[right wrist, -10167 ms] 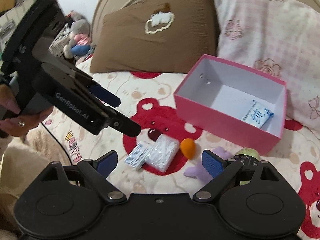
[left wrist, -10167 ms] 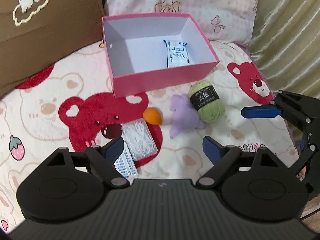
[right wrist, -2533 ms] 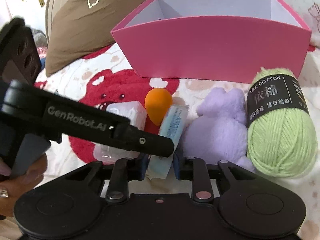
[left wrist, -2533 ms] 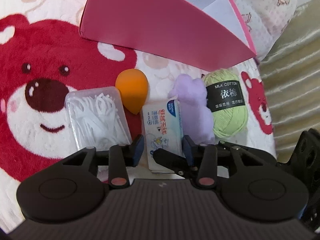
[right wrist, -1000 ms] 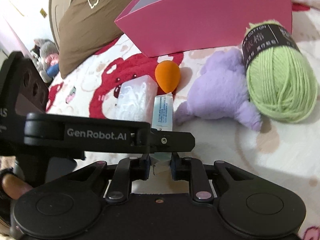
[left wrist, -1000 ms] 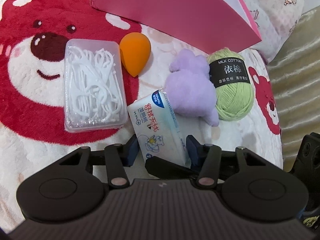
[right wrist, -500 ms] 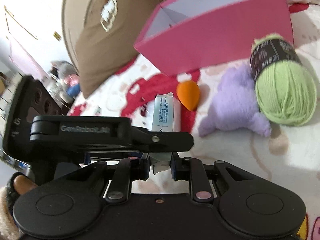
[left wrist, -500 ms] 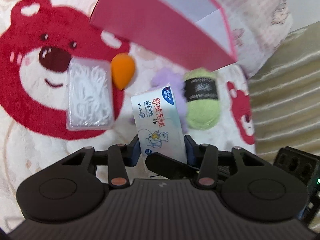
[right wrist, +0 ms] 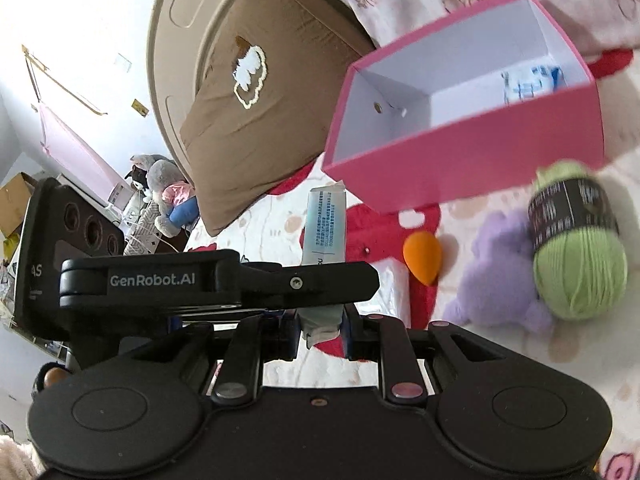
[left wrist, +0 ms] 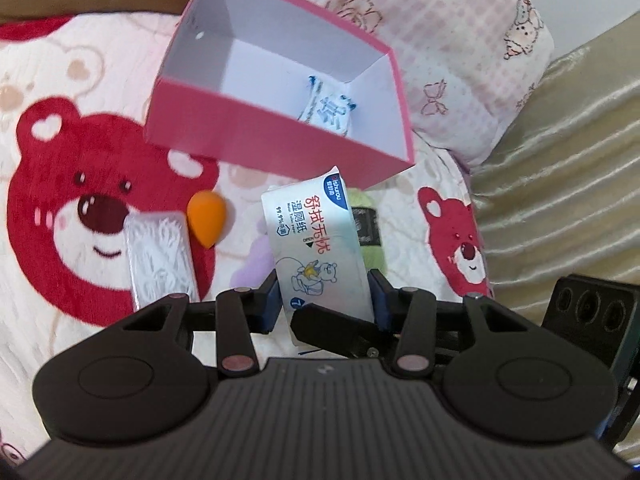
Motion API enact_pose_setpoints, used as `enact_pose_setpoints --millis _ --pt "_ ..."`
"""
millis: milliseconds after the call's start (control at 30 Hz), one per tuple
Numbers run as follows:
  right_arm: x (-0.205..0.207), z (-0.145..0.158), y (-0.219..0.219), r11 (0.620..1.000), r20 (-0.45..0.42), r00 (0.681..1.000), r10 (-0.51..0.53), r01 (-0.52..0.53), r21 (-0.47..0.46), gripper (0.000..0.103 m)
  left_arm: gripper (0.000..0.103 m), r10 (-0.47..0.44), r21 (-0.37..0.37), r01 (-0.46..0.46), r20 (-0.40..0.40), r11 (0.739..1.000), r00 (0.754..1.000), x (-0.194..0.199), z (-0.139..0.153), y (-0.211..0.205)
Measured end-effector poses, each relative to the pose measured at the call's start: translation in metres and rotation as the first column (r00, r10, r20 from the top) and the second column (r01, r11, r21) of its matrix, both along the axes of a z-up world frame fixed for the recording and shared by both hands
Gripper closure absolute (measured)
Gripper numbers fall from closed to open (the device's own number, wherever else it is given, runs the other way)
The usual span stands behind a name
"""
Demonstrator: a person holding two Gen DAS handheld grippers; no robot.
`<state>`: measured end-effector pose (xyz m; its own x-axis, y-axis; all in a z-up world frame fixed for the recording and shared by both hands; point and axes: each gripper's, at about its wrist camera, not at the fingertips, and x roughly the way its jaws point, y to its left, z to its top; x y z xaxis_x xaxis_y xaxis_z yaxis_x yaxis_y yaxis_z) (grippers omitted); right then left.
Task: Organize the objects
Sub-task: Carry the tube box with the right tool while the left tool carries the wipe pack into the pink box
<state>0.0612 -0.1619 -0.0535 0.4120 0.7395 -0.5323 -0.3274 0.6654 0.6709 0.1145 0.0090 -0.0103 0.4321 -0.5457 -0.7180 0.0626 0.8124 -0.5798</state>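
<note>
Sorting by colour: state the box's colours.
Box: pink outside, white inside; clearest in the left wrist view.

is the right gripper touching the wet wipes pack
Touching. In the right wrist view the right gripper is shut on the near end of the wet wipes pack, both pads pressed against its sides with no gap.

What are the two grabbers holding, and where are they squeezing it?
Both hold the same wet-wipes pack. The left gripper squeezes its long side edges near the bottom end; the right gripper pinches the flat faces at that same end.
</note>
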Motion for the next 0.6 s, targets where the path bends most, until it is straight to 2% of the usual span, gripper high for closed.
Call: enact_pose_setpoints --millis 267,500,600 --pt "0.031 0.05 -0.011 0.999 -0.011 1.0 0.017 -0.018 -0.046 0.079 0.06 -0.032 -0.03 0.032 -0.013 0.999 0.999 0.038 0.04 -0.008" --pt "0.08 0.088 -0.003 0.992 -0.096 0.995 0.002 -0.014 -0.125 0.079 0.061 -0.017 -0.072 0.015 -0.035 0.997 0.999 0.079 0.062 -0.002" --pt "0.091 0.103 0.004 0.985 -0.078 0.997 -0.003 -0.011 -0.173 0.079 0.061 -0.009 -0.077 0.008 -0.013 0.997 1.0 0.092 0.072 0.0"
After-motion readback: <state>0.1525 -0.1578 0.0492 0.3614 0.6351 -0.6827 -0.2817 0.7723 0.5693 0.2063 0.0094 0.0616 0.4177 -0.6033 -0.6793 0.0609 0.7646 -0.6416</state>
